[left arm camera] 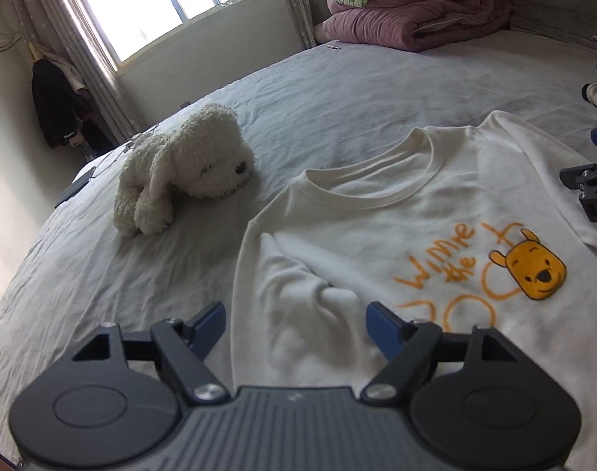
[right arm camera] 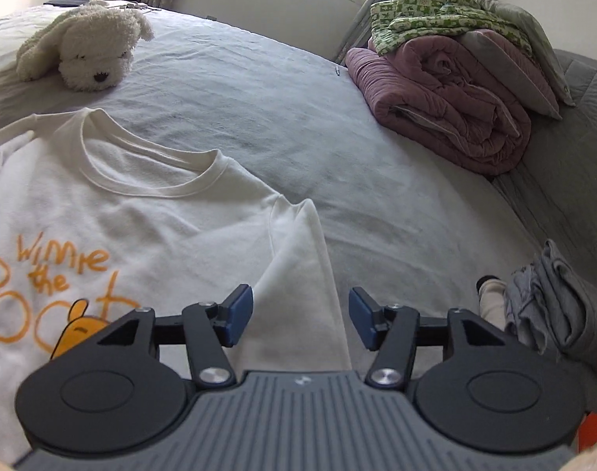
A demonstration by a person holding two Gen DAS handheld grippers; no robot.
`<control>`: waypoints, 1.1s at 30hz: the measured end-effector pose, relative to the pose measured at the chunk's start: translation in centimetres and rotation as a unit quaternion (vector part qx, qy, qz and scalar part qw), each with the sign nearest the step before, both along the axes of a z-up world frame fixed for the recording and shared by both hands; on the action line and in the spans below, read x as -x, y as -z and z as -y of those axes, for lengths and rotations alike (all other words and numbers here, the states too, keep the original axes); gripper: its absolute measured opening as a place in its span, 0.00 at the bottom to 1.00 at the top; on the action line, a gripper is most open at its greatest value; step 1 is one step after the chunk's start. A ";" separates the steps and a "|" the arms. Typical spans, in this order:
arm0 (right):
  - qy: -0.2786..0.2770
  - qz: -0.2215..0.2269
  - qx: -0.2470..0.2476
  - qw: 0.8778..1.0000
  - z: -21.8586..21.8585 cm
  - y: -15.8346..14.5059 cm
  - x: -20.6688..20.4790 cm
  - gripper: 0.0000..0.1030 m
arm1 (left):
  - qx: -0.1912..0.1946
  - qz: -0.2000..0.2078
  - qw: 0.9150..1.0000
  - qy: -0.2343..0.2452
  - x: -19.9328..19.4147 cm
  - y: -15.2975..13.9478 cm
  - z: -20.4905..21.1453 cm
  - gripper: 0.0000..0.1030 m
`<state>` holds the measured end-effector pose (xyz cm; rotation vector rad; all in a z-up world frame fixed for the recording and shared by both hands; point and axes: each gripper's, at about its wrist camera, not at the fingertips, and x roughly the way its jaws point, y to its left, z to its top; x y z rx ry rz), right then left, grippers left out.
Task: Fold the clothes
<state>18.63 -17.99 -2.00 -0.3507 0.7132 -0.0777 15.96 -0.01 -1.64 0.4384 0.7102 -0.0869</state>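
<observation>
Both my left claw (left arm camera: 294, 324) and my right claw (right arm camera: 300, 316) hang apart and empty over the soft, light cream cotton sweatshirt with the orange bear print (left arm camera: 396, 235) lying face-up on the grey bed (right arm camera: 279, 117), probably floppy, so I'd pinch its shoulder seams.

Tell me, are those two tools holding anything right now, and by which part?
Nothing is held. The left tool and right tool both stand open above the white sweatshirt, which lies flat on the bed.
</observation>
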 end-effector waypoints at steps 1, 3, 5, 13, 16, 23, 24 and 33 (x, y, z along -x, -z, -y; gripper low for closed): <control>0.000 -0.005 -0.010 1.000 0.2 -0.2 1.0 0.56 | 0.002 -0.008 1.000 0.002 1.0 0.1 -0.2 0.77; -0.001 -0.016 -0.035 0.999 0.9 -0.6 2.5 0.57 | 0.002 -0.025 1.000 0.004 3.0 0.4 -0.6 0.78; 0.000 -0.038 -0.069 0.997 1.8 -0.8 4.1 0.59 | -0.002 -0.047 0.999 0.008 4.8 0.6 -1.0 0.78; 0.017 -0.088 -0.183 0.979 5.4 -1.0 9.8 0.63 | 0.021 -0.069 0.997 0.017 10.7 0.8 -2.7 0.78; 0.021 -0.091 -0.196 0.976 6.0 -0.3 11.2 0.63 | 0.030 -0.069 0.997 0.014 11.5 1.7 -3.3 0.79; -0.005 -0.112 -0.198 0.974 6.0 0.3 12.9 0.63 | 0.066 -0.071 0.995 -0.004 12.5 1.9 -4.6 0.78; -0.008 -0.117 -0.202 0.972 6.1 0.5 13.2 0.63 | 0.073 -0.072 0.995 -0.003 12.6 1.8 -4.5 0.78; -0.027 -0.092 -0.145 0.985 5.1 1.4 14.3 0.45 | 0.073 -0.043 0.996 0.030 14.0 1.6 -2.6 0.66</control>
